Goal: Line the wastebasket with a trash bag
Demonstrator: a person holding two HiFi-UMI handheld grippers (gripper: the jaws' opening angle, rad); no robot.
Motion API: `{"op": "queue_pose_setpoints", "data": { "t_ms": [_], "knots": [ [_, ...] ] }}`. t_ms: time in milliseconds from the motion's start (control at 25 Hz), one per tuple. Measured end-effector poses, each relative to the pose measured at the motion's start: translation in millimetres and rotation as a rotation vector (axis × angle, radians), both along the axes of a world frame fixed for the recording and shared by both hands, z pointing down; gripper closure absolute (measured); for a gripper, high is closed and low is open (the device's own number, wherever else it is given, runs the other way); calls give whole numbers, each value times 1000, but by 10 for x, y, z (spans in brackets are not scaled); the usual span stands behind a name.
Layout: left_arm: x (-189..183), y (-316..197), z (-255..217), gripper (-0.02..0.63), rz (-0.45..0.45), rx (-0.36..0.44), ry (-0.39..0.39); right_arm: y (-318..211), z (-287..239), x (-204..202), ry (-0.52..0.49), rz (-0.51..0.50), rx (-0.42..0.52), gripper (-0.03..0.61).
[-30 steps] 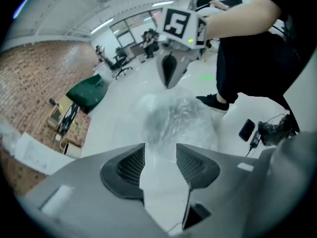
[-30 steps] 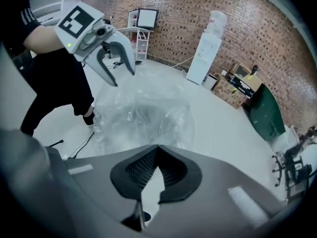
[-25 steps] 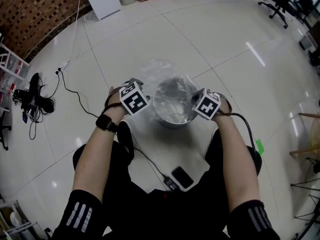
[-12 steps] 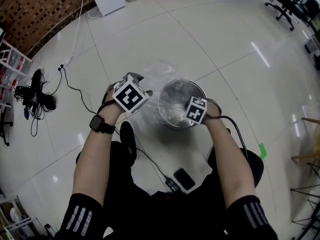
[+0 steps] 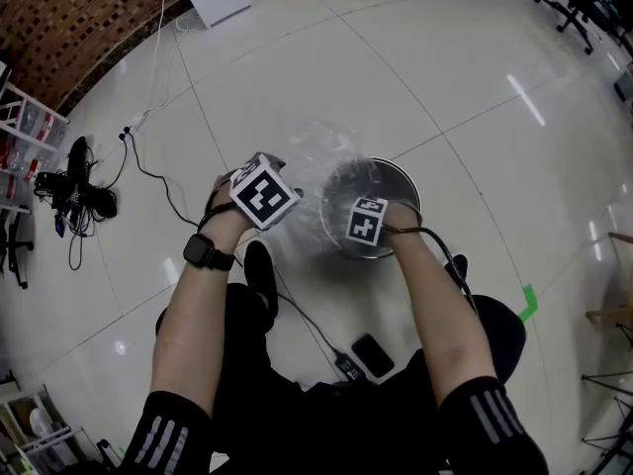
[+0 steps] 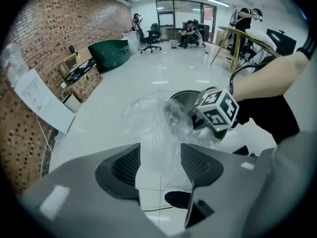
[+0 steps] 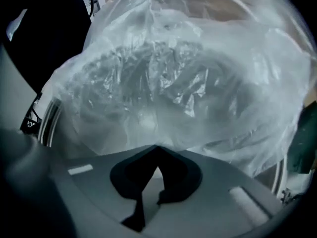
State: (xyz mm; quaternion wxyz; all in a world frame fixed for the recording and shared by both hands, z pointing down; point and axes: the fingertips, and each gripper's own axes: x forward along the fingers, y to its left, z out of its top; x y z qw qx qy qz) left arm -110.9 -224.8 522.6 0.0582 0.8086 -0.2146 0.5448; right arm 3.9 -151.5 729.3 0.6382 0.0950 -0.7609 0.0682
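R hand-held gripper (image 7: 157, 150), clamped on trash bag (image 5: 318, 151), dropped into wastebasket (image 5: 413, 191); L hand-held gripper (image 6: 160, 152) jaws wide, film between.

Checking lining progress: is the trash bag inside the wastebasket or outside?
Partly in: trash bag film fills the wastebasket around the shut right gripper; the rest bunches outside, between the left gripper's open jaws.

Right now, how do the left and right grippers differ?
The left gripper holds its jaws apart, trash bag film between them; the right gripper has them shut. The left gripper is beside the wastebasket, the right gripper reaching down into it. Both are at the bag.
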Motion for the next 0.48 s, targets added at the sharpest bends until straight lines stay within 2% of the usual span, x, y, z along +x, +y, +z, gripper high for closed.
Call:
{"op": "queue_pose_setpoints", "data": {
  "t_ms": [160, 320, 480],
  "knots": [
    [64, 48, 9, 362, 37, -16, -16, 21, 236, -49, 13, -15, -44, 571],
    [141, 189, 122, 364, 84, -68, -31, -27, 414, -115, 21, -26, -57, 571],
    [194, 177, 177, 374, 98, -76, -52, -42, 456, -152, -4, -20, -91, 569]
  ]
}}
